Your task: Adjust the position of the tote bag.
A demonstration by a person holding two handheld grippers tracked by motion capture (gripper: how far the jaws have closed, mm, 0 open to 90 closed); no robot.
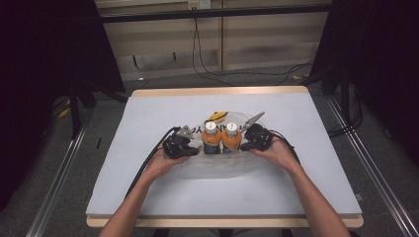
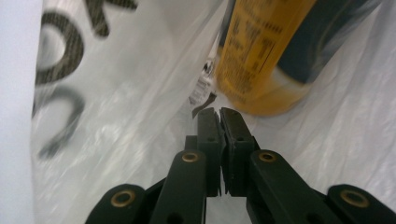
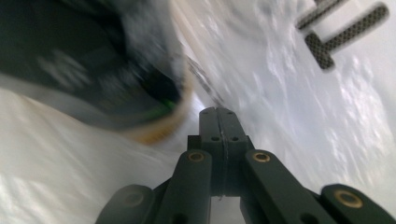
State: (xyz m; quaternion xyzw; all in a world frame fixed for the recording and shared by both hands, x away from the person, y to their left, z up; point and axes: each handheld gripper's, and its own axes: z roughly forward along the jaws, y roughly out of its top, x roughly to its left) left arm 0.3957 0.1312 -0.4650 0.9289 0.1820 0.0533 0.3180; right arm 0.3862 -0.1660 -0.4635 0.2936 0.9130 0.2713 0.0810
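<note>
two orange bottles with white caps, the left bottle (image 1: 211, 138) and the right bottle (image 1: 231, 137), are seen upright and touching side by side inside a thin, crinkled, translucent plastic bag (image 1: 217, 165) spread on the pale grey table cover (image 1: 148, 187), near the table's middle. a yellow item (image 1: 217, 116) is glimpsed just behind the bottles; what it is cannot be told.

the left gripper (image 1: 190, 146) is held just left of the left bottle, the right gripper (image 1: 247, 143) just right of the right bottle; each is gripped by a hand from below. the fingertips are too small in the high view to be judged.

in the left gripper view the black jaws of the left gripper (image 2: 219, 112) are seen pressed together, with bag film around the tips; whether film is pinched cannot be told. a rounded yellow bottle base with a dark label (image 2: 261, 60) is shown close ahead, cut off at the top, and black blurred print on the bag (image 2: 56, 60) is seen at left.

in the right gripper view the right gripper (image 3: 217, 111) is seen fully closed against wrinkled white film; a blurred dark-labelled bottle base (image 3: 116, 93) is shown at upper left. perforated black bars (image 3: 336, 32) are cut off at the top right.
</note>
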